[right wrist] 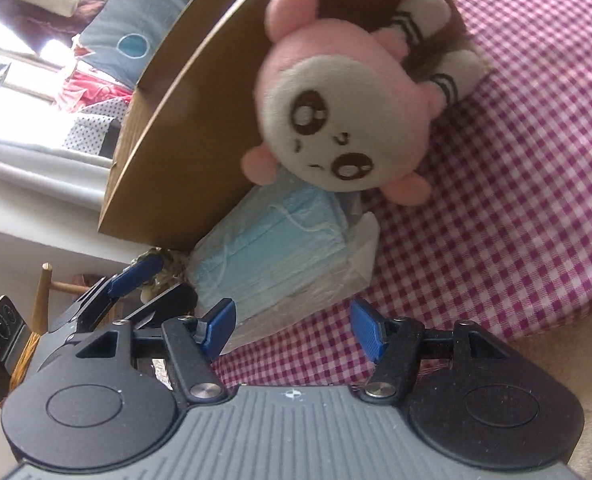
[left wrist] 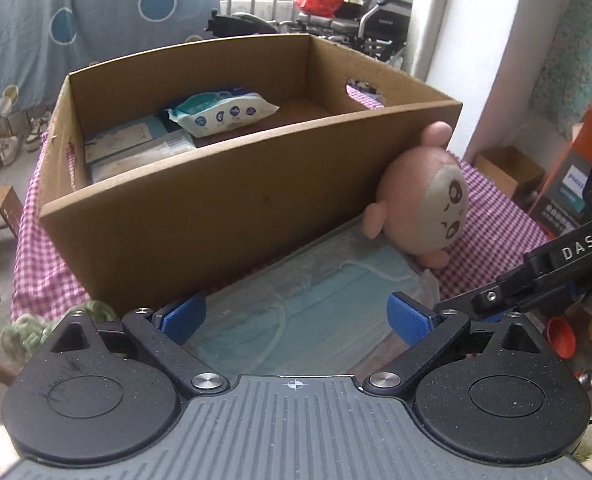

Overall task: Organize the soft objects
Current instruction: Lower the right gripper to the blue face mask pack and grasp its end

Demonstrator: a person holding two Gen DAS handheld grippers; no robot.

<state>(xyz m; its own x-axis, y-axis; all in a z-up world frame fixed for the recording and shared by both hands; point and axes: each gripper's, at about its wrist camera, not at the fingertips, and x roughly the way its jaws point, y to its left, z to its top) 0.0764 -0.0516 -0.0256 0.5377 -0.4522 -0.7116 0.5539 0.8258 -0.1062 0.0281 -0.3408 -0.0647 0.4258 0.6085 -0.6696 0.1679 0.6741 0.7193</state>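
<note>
Two open grippers are being held over a pack of face masks beside a cardboard box.

The left gripper is being held with its blue pads spread wide, nothing gripped, above the clear-wrapped pack of blue face masks that is lying on the pink checked cloth against the near wall of the cardboard box. The right gripper is being held with its pads apart and empty, just short of the same pack's corner. A pink plush toy is being propped against the box wall, touching the pack's far end. A pack of wipes is lying inside the box.
</note>
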